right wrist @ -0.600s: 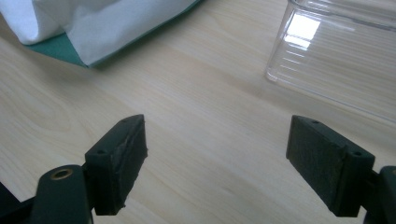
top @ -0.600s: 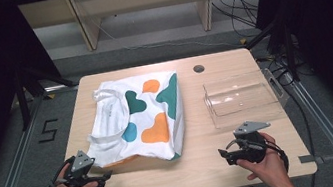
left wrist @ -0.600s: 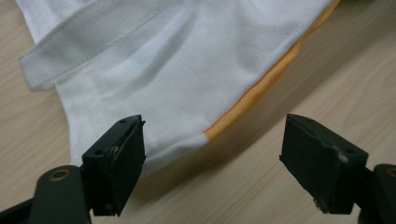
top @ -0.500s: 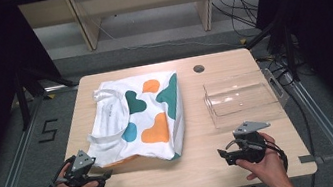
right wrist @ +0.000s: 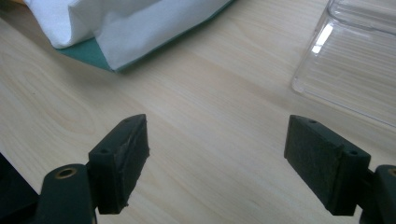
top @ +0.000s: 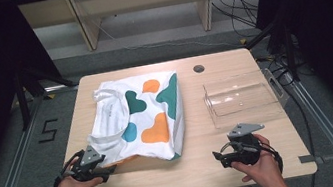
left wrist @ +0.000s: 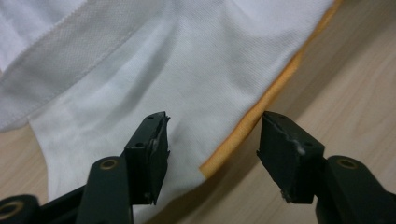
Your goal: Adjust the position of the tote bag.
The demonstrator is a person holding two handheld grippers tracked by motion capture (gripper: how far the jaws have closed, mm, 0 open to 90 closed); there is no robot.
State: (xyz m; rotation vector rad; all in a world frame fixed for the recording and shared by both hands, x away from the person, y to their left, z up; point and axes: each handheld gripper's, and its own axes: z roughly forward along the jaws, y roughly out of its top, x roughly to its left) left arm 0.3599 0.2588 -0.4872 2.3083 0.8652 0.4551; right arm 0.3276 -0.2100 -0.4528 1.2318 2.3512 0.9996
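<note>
A folded white garment with orange, teal and blue blobs lies on the left half of the wooden table. My left gripper sits at the garment's near left corner, jaws pointing at it. In the left gripper view the gripper stands open above the white cloth and its orange edge, not pressing on either. My right gripper rests near the front right, a gap away from the garment. It is wide open over bare wood, with the garment's teal-edged corner ahead.
A clear plastic tray stands on the right side of the table; its corner is close ahead of the right gripper. A dark round hole sits near the far edge. Cables and a bench lie beyond the table.
</note>
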